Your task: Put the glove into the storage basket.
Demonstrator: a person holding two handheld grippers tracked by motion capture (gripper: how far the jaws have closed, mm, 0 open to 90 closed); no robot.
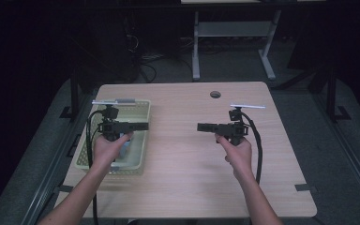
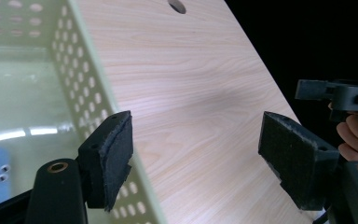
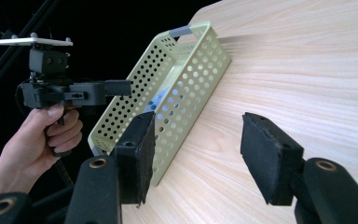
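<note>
Both grippers (image 2: 196, 154) (image 3: 196, 156) gape empty above the table (image 1: 187, 154), left beside the basket (image 1: 140, 140) holding perhaps 1 blue item

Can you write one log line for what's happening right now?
left gripper: open, empty | right gripper: open, empty | basket: table's left

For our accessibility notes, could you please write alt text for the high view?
A person holds a claw in each hand above a light wooden table, both pointing inward at each other. The left claw hovers, empty, over a pale green perforated basket at the table's left edge. The right claw, also empty, is over bare tabletop.
</note>
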